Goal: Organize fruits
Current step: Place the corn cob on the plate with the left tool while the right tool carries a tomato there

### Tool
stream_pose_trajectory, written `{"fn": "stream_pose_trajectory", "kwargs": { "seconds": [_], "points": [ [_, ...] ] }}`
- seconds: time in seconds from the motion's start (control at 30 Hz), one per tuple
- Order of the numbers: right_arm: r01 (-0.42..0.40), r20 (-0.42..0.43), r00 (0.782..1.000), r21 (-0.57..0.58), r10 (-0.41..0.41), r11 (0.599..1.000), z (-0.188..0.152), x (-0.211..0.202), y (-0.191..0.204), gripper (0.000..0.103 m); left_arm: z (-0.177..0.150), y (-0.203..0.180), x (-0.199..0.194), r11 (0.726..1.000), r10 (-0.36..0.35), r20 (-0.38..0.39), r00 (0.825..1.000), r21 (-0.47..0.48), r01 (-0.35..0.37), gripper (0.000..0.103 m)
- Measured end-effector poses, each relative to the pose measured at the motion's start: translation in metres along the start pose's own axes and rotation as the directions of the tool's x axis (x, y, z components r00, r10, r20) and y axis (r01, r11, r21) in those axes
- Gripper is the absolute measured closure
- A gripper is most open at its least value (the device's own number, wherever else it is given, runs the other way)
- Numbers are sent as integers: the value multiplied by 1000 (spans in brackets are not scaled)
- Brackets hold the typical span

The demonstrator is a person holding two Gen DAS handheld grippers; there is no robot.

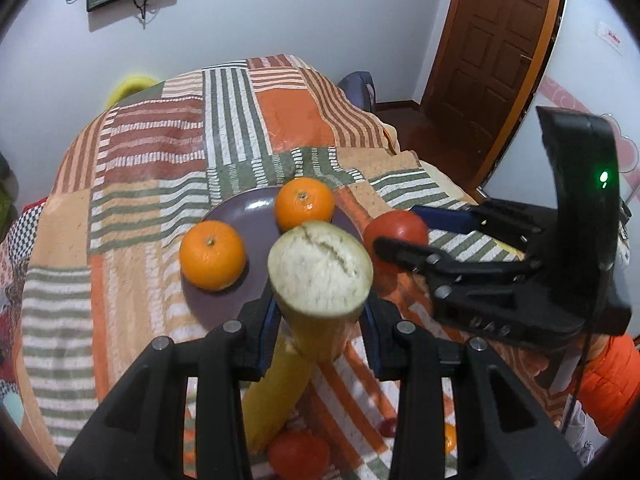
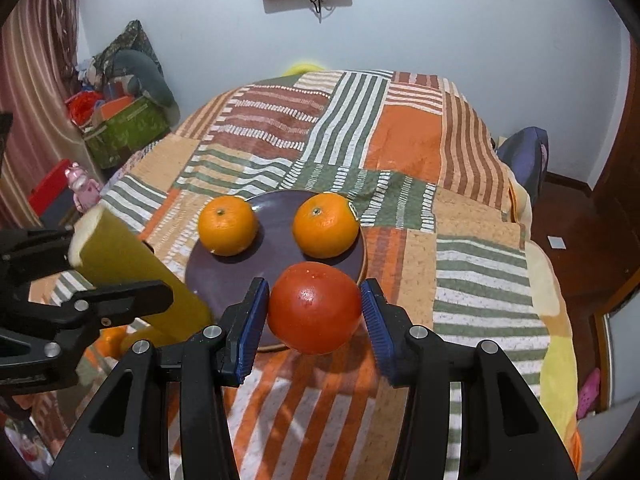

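My left gripper point(image 1: 318, 316) is shut on a yellow banana piece point(image 1: 320, 276) with a white cut end, held above the near edge of a dark purple plate point(image 1: 240, 208). Two oranges point(image 1: 212, 255) point(image 1: 305, 204) sit on the plate. My right gripper point(image 2: 315, 308) is shut on a red tomato point(image 2: 315, 307) held over the plate's near rim point(image 2: 216, 276). The oranges point(image 2: 228, 225) point(image 2: 326, 225) lie behind it. The left gripper with the banana piece point(image 2: 132, 280) shows at the left of the right wrist view; the right gripper with the tomato point(image 1: 396, 232) shows at the right of the left wrist view.
The plate lies on a bed with a striped patchwork blanket point(image 2: 400, 140). Another tomato point(image 1: 298, 454) and a small orange point(image 1: 450, 438) lie on the blanket near me. A wooden door point(image 1: 492, 48) is at the right, a box of clutter point(image 2: 124, 128) at the left.
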State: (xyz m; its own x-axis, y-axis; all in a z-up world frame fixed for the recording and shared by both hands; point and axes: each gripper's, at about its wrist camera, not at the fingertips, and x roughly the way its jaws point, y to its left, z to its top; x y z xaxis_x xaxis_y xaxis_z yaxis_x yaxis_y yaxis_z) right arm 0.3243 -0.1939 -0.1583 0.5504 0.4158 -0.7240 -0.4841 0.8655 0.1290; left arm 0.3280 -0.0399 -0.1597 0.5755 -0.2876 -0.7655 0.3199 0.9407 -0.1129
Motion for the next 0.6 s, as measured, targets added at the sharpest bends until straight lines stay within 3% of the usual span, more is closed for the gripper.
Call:
{"fn": "stream_pose_trajectory", "kwargs": {
  "seconds": [0.13, 0.43, 0.6],
  "points": [
    [-1, -12, 1000, -2, 1, 1000, 3, 11, -4, 58, 11, 4, 13, 1000, -9, -4, 1000, 5, 9, 67],
    [0, -29, 1000, -25, -1, 1000, 8, 28, -5, 58, 31, 39, 59, 987, -97, -60, 994, -136, 88, 67],
    [2, -43, 999, -49, -5, 999, 11, 38, -3, 58, 34, 56, 77, 980, -70, -64, 995, -188, 57, 67]
  ]
}}
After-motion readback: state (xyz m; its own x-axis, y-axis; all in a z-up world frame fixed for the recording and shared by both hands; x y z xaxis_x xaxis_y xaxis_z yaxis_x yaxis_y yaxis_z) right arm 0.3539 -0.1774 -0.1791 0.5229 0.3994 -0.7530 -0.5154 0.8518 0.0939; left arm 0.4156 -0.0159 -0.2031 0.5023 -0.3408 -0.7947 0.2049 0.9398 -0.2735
